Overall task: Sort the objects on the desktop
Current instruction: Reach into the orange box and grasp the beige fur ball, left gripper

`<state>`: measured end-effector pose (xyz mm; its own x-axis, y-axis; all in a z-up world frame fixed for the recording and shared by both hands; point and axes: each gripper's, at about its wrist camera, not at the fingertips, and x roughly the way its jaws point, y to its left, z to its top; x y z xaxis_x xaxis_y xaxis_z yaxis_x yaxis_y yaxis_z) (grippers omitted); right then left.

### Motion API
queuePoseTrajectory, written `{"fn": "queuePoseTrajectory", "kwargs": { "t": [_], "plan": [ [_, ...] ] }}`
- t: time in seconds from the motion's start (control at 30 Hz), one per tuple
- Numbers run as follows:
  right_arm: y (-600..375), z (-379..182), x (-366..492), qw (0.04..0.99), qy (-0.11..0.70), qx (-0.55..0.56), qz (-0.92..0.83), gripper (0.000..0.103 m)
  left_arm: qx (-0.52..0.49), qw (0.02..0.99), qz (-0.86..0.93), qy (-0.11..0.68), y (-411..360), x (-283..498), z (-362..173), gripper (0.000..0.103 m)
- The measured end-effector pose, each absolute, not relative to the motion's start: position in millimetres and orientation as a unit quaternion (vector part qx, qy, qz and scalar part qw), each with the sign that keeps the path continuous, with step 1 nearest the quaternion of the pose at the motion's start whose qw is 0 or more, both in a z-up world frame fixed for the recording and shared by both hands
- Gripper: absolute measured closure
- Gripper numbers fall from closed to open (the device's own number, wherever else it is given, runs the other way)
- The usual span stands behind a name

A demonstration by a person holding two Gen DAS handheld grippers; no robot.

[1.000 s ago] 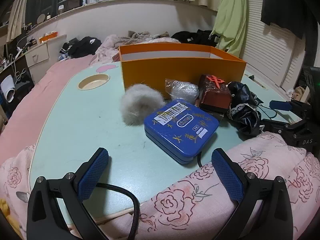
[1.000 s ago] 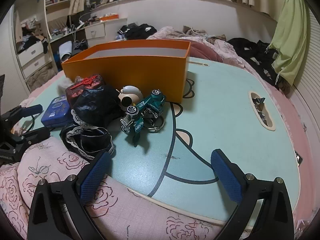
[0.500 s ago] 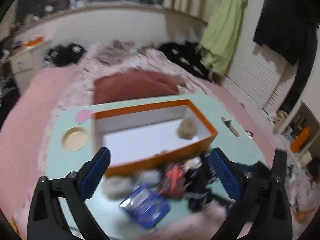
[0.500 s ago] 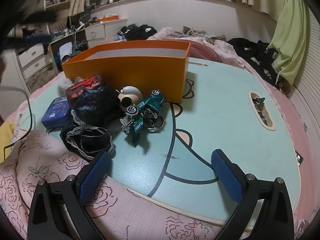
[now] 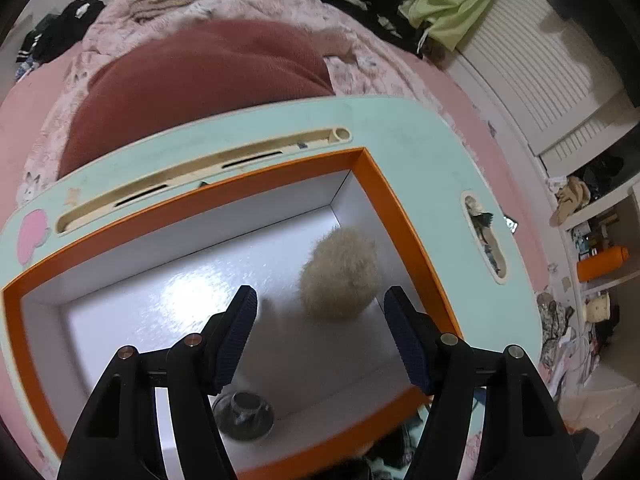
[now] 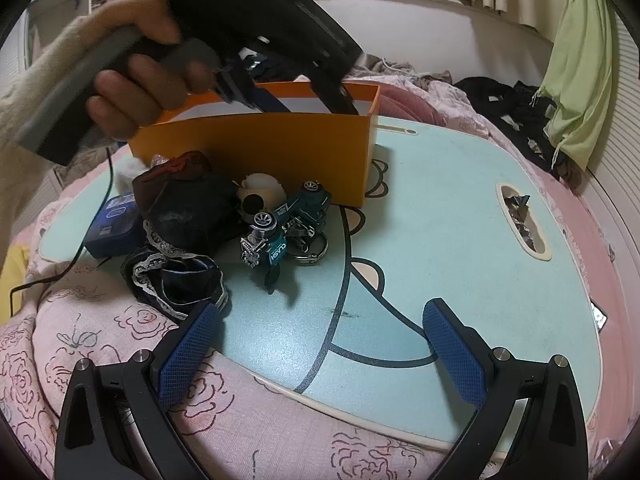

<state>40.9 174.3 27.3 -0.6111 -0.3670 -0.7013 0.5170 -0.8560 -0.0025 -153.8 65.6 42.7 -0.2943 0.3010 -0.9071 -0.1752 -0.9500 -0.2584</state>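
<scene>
My left gripper (image 5: 320, 332) is open and empty, held above the inside of the orange box (image 5: 404, 216). A beige fluffy ball (image 5: 340, 274) lies on the box's white floor just beyond the fingertips. A small grey object (image 5: 244, 420) lies near the box's front wall. In the right wrist view the left gripper (image 6: 304, 96) reaches over the orange box (image 6: 260, 152). My right gripper (image 6: 320, 344) is open and empty, low over the table's front edge. Ahead lie a teal toy car (image 6: 292, 220), black lace cloth (image 6: 176, 280), a dark pouch (image 6: 188, 204) and a blue tin (image 6: 116, 224).
The mint lap table (image 6: 448, 232) rests on a pink floral blanket (image 6: 120, 360). A side slot (image 6: 520, 216) holds scraps. A white-grey ball (image 6: 128, 170) and a round white object (image 6: 258, 192) sit by the box. A red cushion (image 5: 200, 80) lies behind the table.
My left gripper rose from the table's front edge and swung over the orange box, now looking down into it. My right gripper has stayed still.
</scene>
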Motion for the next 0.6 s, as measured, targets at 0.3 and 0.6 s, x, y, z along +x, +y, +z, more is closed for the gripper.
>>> {"fn": "queuePoseTrajectory", "kwargs": {
  "t": [0.3,0.6],
  "plan": [
    [174,26,41,0.248,0.102,0.365,-0.892,0.001,-0.564,0.117,0.817,0.008,62,-146,23,0.103],
    [174,25,41,0.248,0.102,0.365,-0.892,0.001,-0.487,0.151,0.858,-0.056,21,-118,71,0.103]
  ]
}}
